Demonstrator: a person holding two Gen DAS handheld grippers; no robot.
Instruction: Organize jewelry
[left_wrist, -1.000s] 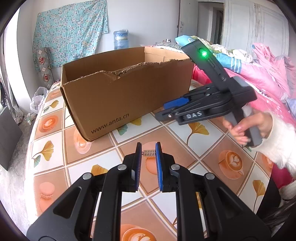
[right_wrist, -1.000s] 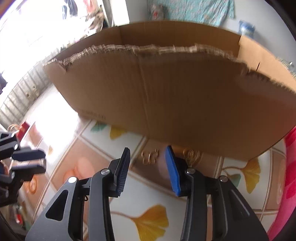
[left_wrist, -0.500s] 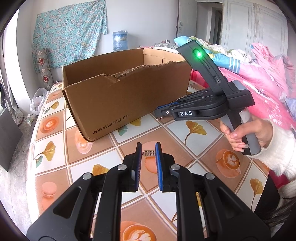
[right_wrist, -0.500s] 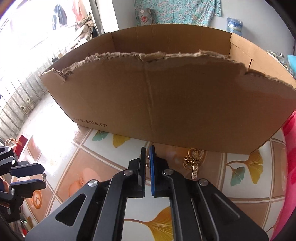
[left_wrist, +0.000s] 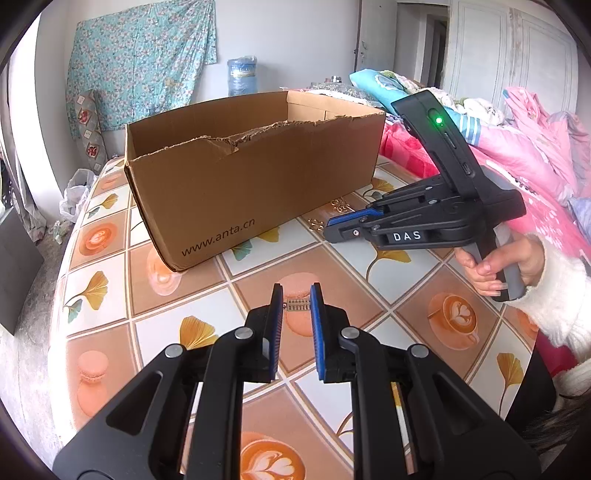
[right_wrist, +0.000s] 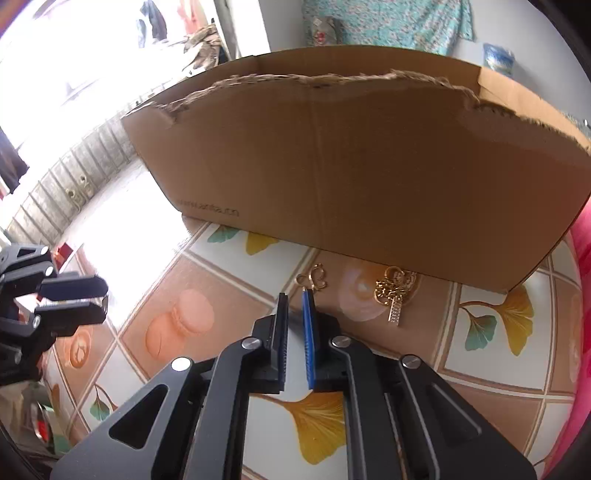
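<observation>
Left gripper jaws clench a small silver bar-shaped jewelry piece above the desk. Right gripper jaws just reopened slightly, nothing between them; gold curled earring just beyond the tips, ornate gold pendant to its right, near the cardboard box

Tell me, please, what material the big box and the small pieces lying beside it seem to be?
Box: plain brown corrugated cardboard, matte; its torn top edge shows the fluting. Curled piece and ornate piece: probably gold-coloured metal, shiny, with bright glints; solid or plated cannot be told.
</observation>
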